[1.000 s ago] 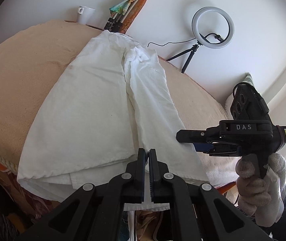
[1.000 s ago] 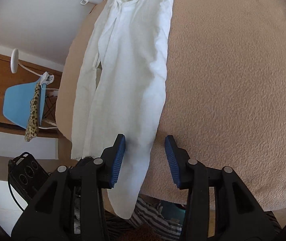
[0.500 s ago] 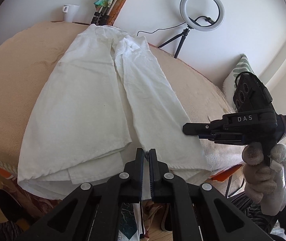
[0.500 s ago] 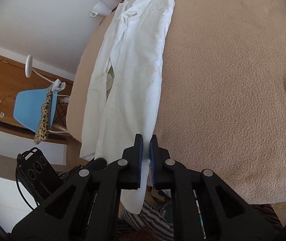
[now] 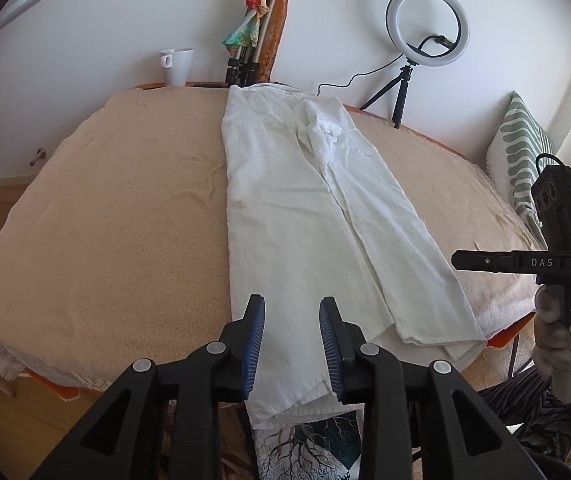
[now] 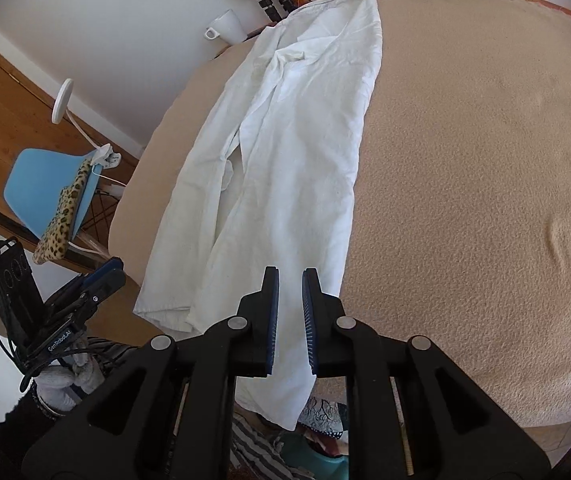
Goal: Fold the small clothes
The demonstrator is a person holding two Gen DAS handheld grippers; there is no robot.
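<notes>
Now the left gripper (image 5: 292, 312) has just been opening, its jaws apart over the near hem of the white trousers (image 5: 309, 216) with the pads off the cloth. The right gripper (image 6: 290, 284) has eased to a narrow gap, cloth running between its jaws. The trousers lie long and creased from the far edge of the beige blanket (image 5: 117, 216), both hems drooping over the near edge.

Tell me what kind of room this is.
Probably a room in a home, set up for filming: a ring light on a tripod, a white mug by the wall, and a blue chair beside a towel-covered table.
</notes>
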